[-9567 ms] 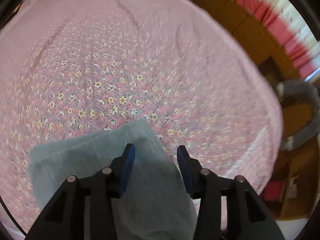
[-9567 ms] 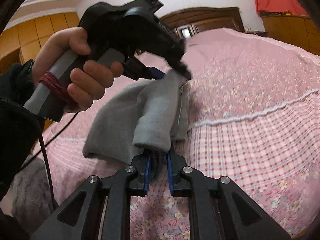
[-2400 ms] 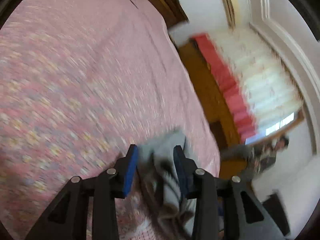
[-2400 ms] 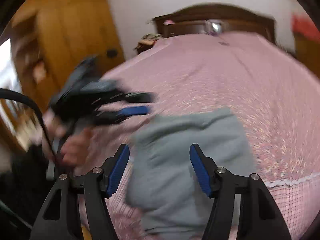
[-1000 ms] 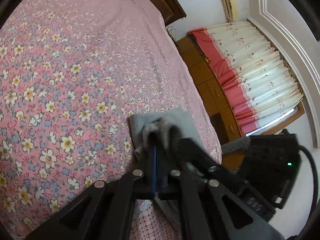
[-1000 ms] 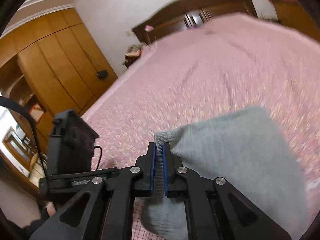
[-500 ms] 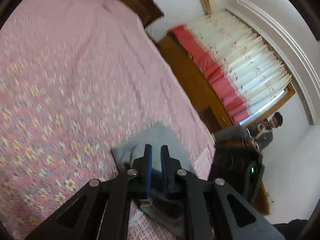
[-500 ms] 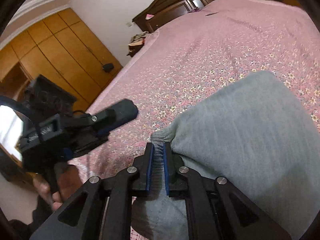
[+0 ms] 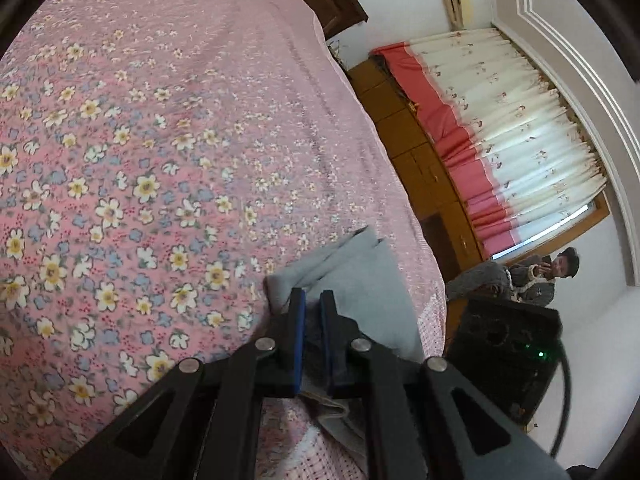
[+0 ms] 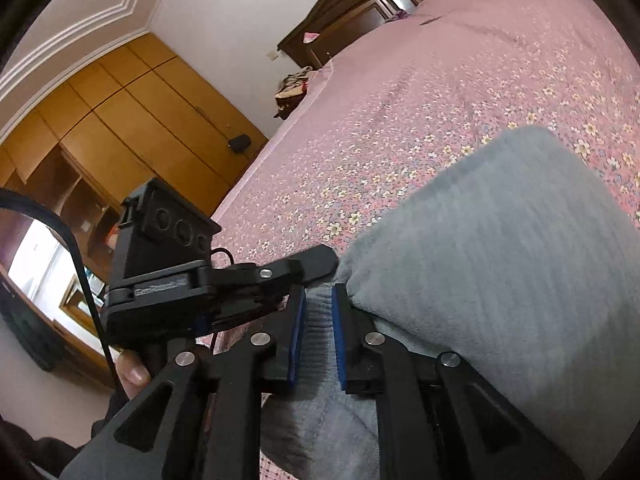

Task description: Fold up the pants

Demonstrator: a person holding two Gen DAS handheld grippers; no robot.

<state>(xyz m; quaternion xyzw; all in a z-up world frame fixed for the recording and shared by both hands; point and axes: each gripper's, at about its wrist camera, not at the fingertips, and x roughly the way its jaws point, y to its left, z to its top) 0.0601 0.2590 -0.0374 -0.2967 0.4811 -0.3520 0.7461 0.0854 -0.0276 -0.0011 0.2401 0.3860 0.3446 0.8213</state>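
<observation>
Grey pants (image 10: pixel 500 264) folded into a thick soft pad, fleecy ribbed knit, lying on the pink floral bedspread (image 9: pixel 140 140) near the bed's near edge; in the right wrist view they fill the 3 to 5 o'clock area, in the left wrist view a smaller stacked wedge shows at 5 o'clock with layered edges fanned at its far corner. Right gripper (image 10: pixel 318 332): blue pads narrowly apart with the ribbed waistband fabric between them; jaws have just been opening, cloth in the gap, cannot tell if the pads press on it. Left gripper (image 9: pixel 312 340): black fingers with blue pads almost together, a thin fold of the grey cloth pinched between them. The left gripper's black body also sits at 9 o'clock in the right view, its tip touching the pants' edge and blocking the bedspread behind; a thumb shows just below it. The right gripper's black box (image 9: pixel 508 344) with a green light sits at 4 o'clock in the left view. Around: dark wood headboard (image 10: pixel 360 12) at 12, orange wood wardrobe (image 10: pixel 120 120) at 10, red-and-cream pleated curtain (image 9: pixel 500 140) at 2, a seated person (image 9: pixel 532 276) beneath it. Bedspread edge near the grippers turns to pink check.
</observation>
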